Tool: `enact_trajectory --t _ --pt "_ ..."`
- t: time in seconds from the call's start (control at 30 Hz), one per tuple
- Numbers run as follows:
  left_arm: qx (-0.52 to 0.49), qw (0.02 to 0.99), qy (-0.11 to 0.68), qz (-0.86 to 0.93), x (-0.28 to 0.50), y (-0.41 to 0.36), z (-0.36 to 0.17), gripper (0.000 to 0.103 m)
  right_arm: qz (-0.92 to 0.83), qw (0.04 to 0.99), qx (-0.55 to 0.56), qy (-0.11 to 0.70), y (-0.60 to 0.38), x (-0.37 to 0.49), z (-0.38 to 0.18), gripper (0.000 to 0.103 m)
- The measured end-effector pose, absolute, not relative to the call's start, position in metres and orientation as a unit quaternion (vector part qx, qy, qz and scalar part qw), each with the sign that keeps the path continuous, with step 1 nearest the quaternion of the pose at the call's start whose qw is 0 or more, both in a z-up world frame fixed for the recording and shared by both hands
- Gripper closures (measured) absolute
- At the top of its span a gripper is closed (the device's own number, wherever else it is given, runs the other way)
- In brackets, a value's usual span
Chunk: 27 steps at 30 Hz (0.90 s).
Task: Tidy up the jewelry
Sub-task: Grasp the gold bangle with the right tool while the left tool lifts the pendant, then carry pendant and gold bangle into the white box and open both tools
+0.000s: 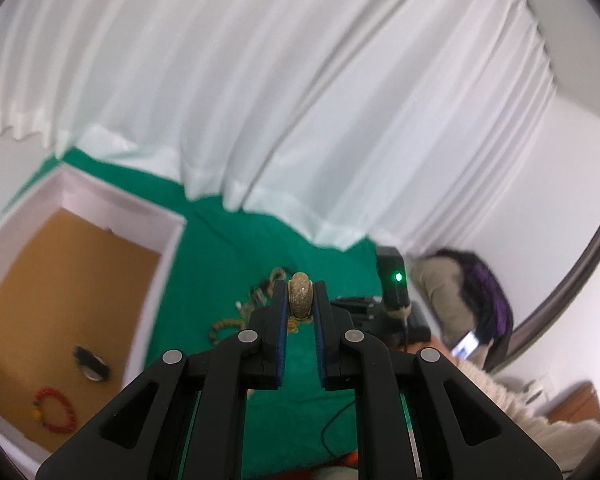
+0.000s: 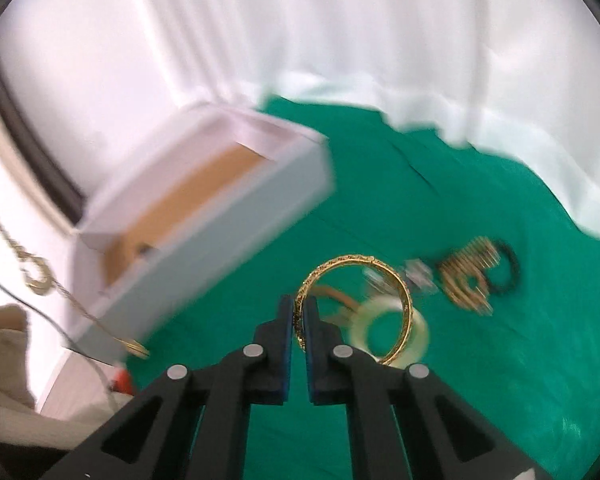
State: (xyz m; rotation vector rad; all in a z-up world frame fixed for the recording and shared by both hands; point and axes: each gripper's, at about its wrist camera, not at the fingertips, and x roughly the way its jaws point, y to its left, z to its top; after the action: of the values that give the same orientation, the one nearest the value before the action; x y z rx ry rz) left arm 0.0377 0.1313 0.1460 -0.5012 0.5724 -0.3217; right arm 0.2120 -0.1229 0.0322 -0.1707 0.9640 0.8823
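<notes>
My left gripper is shut on a wide gold glittery ring, held above the green cloth. The white box with a brown floor lies to its left and holds a red bead bracelet and a dark piece. My right gripper is shut on a gold patterned bangle, lifted above the cloth. The box is to its upper left. A pale jade bangle, gold bangles and a dark ring lie on the cloth to the right.
Loose jewelry lies on the cloth beyond my left gripper. A black device with a green light stands at the right. White curtains hang behind. A gold chain dangles at the left of the right wrist view.
</notes>
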Motion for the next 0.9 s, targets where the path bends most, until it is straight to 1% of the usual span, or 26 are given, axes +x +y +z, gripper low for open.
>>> enact_trajectory --t 0.07,0.2,0.33,0.4,0.53,0.67,0.73,0.83,0.87,0.9 --pt "-0.246 0.923 0.259 -0.144 0.025 0.148 0.164 0.093 0.446 0.781 -0.076 0.43 -0.092 0.201 0.053 0.098" --pt "-0.23 0.94 0.228 -0.104 0.005 0.181 0.193 0.093 0.505 0.758 -0.074 0.406 -0.029 0.179 0.075 0.098" --pt "-0.227 0.944 0.23 -0.064 -0.001 0.212 0.19 0.093 0.537 0.736 -0.088 0.403 0.041 0.173 0.076 0.098" --pt "-0.229 0.942 0.242 -0.038 0.002 0.228 0.175 0.093 0.539 0.725 -0.101 0.417 0.08 0.175 0.062 0.098" --pt "-0.251 0.924 0.288 0.021 0.018 0.263 0.115 0.093 0.514 0.716 -0.15 0.449 0.144 0.177 0.018 0.097" --pt "-0.279 0.898 0.337 0.056 0.037 0.29 0.049 0.093 0.479 0.709 -0.18 0.486 0.175 0.19 -0.032 0.097" --pt "-0.281 0.888 0.357 0.073 0.046 0.297 0.022 0.093 0.466 0.706 -0.185 0.5 0.179 0.193 -0.05 0.095" --pt "-0.285 0.87 0.391 0.096 0.057 0.306 -0.014 0.092 0.452 0.708 -0.195 0.506 0.183 0.192 -0.062 0.094" --pt "-0.284 0.866 0.398 0.105 0.058 0.308 -0.018 0.088 0.452 0.708 -0.194 0.507 0.183 0.191 -0.062 0.094" --pt "-0.282 0.862 0.406 0.114 0.059 0.309 -0.022 0.075 0.451 0.709 -0.19 0.508 0.182 0.191 -0.06 0.09"
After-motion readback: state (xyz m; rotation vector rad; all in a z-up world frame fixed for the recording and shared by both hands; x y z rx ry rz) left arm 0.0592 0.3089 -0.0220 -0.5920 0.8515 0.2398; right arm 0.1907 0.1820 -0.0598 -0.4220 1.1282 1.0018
